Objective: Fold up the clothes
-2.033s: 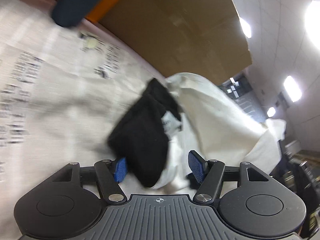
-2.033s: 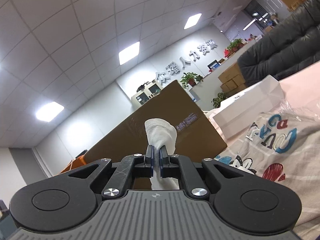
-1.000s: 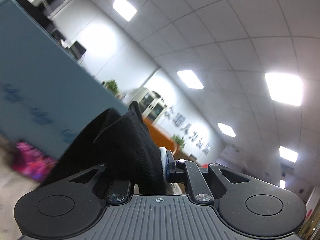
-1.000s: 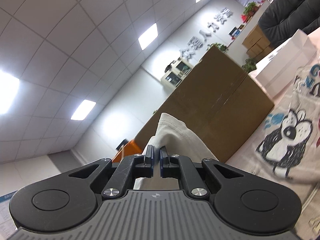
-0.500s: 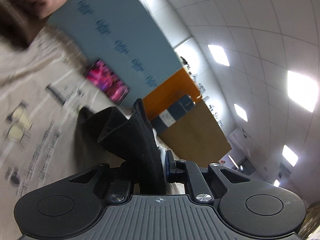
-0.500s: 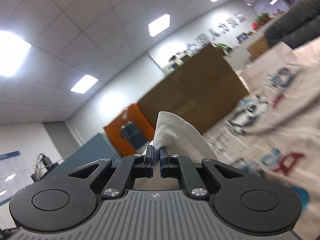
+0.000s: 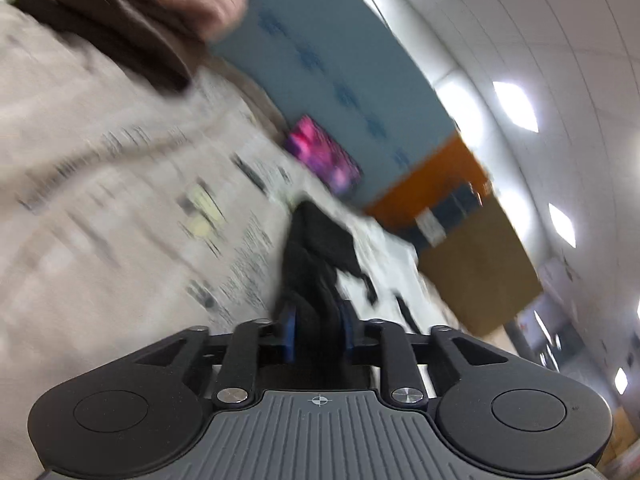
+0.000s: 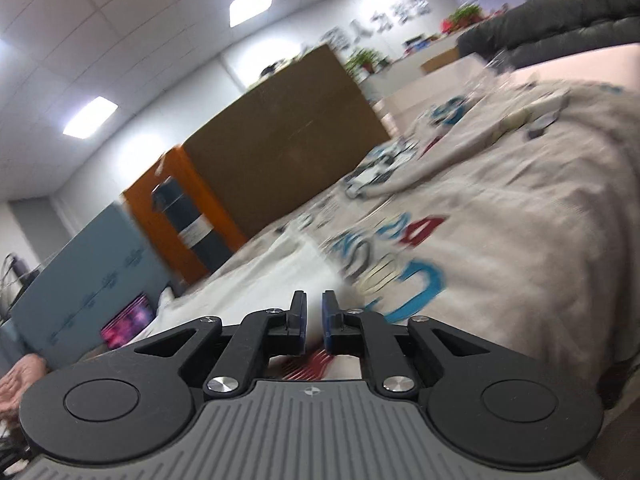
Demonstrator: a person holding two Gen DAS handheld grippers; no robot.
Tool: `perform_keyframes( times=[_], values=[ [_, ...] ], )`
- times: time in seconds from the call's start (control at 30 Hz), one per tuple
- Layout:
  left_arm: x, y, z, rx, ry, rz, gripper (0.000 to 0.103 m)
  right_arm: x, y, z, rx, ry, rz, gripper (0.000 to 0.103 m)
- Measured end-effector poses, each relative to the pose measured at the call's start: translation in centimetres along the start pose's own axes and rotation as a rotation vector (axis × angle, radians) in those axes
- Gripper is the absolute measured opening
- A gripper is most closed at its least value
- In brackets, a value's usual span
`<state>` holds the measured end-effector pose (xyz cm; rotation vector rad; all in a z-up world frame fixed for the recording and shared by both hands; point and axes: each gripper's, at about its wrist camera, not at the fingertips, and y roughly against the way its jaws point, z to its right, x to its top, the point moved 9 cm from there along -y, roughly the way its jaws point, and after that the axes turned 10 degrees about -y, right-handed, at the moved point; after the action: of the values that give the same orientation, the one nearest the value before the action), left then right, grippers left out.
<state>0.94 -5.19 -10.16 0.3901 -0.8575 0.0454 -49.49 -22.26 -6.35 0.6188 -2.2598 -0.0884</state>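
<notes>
In the left wrist view my left gripper [image 7: 317, 330] has its blue pads a small gap apart, with the black part of a black and white garment [image 7: 316, 256] between them. The garment trails forward onto the printed bed cover [image 7: 100, 200]. The view is blurred. In the right wrist view my right gripper [image 8: 314, 320] stands slightly open, with no cloth between its pads. The white cloth [image 8: 256, 284] lies flat on the cover just ahead of it.
A printed beige cover [image 8: 500, 216] with coloured letters spreads to the right. A brown cardboard box [image 8: 280, 136], an orange cabinet [image 8: 164, 216] and a blue panel [image 8: 84, 280] stand behind. A person's hand and sleeve [image 7: 140, 12] show at the upper left.
Both grippers came down from the raised position to the bed. The right gripper opened and let go of the white cloth. The left pads have parted a little around the black cloth.
</notes>
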Motion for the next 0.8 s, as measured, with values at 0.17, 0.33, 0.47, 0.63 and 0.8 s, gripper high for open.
perform_keyframes(
  times=[0.17, 0.33, 0.47, 0.63, 0.8],
  values=[
    [5.6, 0.4, 0.6, 0.054, -0.123, 0.165, 0.057, 3.7, 0.1, 0.6, -0.022, 0.023, 0.105, 0.046],
    [10.4, -5.0, 4.4, -0.016, -0.231, 0.149, 0.057, 6.3, -4.7, -2.1, 0.059, 0.042, 0.032, 0.054],
    [13.0, -11.9, 8.0, -0.090, -0.299, 0.058, 0.057, 7.7, -10.5, -4.4, 0.109, 0.051, -0.081, 0.057],
    [13.6, -21.5, 12.4, -0.193, -0.476, -0.091, 0.074, 7.7, -18.2, -6.1, 0.115, 0.085, -0.226, 0.058],
    [11.8, -30.7, 12.9, -0.178, -0.449, -0.269, 0.073, 6.2, -25.3, -7.4, 0.130, 0.124, -0.385, 0.059]
  ],
)
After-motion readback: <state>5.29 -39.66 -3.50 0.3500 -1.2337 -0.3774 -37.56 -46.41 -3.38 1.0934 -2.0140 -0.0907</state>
